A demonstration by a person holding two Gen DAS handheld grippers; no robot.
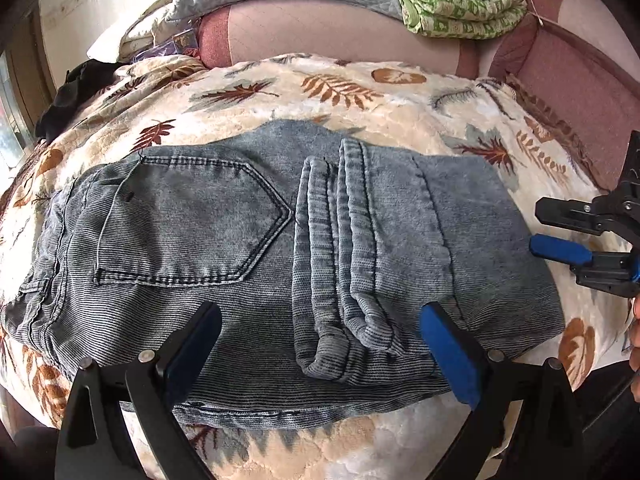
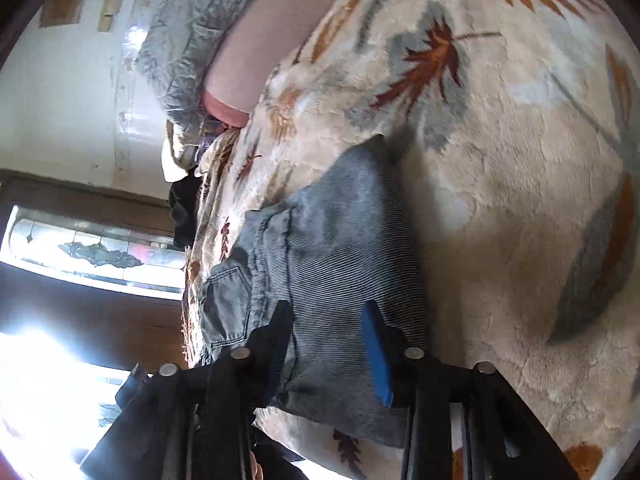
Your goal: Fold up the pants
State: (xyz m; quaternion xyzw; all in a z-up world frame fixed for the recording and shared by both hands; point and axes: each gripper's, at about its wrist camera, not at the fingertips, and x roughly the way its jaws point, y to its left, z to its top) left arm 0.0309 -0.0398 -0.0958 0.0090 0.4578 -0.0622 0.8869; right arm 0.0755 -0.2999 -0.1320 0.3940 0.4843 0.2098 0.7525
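1. On the bed, over a leaf-print blanket (image 1: 360, 92), the pants (image 1: 256, 248) lie folded into a compact block: back pocket to the left, leg hems stacked across the middle, fold edge to the right.
2. The fold looks nearly done, so the step in hand is probably letting go and tidying. Lift both tools clear without dragging the top layer, and press flat any hem that rides up.
3. The left gripper (image 1: 320, 344) hovers over the near edge of the pants, angled steeply down. Its fingers are spread wide, one on each side of the stacked hems, pinching nothing.
4. The right gripper (image 1: 560, 232) sits just beside the right-hand fold edge, pointing in toward the denim at a shallower tilt and rolled onto its side. Its fingers stand partly apart with nothing between them; in its own view the pads frame the cloth without pressing it.
5. A hand (image 1: 635, 344) shows at the right rim of the left wrist view, behind that tool.
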